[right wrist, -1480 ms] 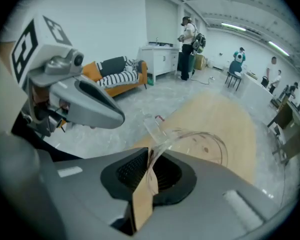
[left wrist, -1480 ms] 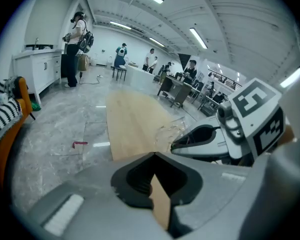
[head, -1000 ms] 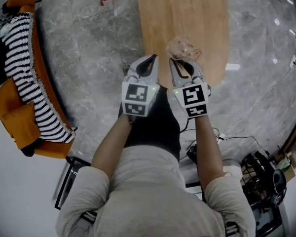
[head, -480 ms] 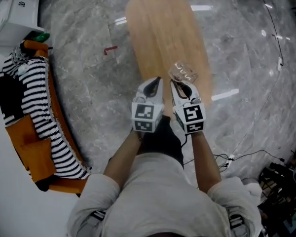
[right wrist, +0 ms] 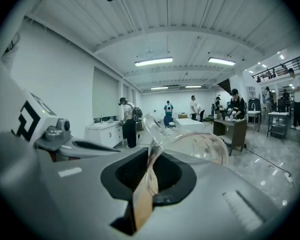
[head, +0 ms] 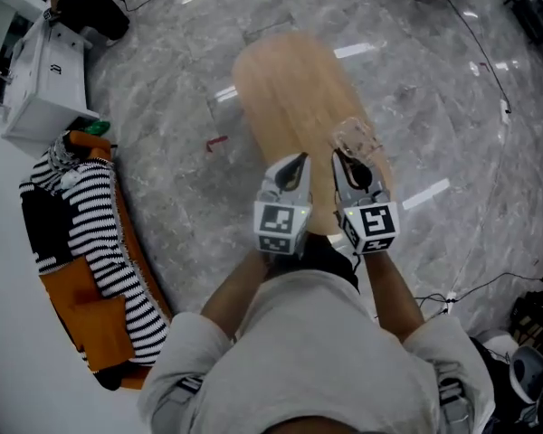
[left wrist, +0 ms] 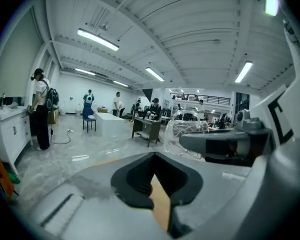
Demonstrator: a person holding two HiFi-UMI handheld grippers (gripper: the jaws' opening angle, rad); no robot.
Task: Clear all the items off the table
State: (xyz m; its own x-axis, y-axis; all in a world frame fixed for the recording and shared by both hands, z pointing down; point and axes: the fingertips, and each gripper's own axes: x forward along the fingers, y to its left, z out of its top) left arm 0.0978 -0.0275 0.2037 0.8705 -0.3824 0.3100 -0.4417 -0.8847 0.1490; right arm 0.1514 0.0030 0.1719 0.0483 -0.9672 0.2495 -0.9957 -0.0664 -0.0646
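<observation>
Head view looks steeply down on both grippers, held side by side above the near end of a wooden table (head: 285,80). The right gripper (head: 343,158) is clamped on a clear glass (head: 356,139). The right gripper view shows its two jaws pinching the glass wall at the rim, with the glass leaning off to the right of them. The glass sits over the table's near right edge; whether it touches the wood I cannot tell. The left gripper (head: 298,161) is just beside it, jaws pressed together on nothing – only a sliver of tabletop shows in the slit. Well to the left on the grey floor (head: 163,80) stands an orange sofa (head: 72,306) draped with a striped cloth (head: 90,215), beside a white cabinet (head: 45,89).
</observation>
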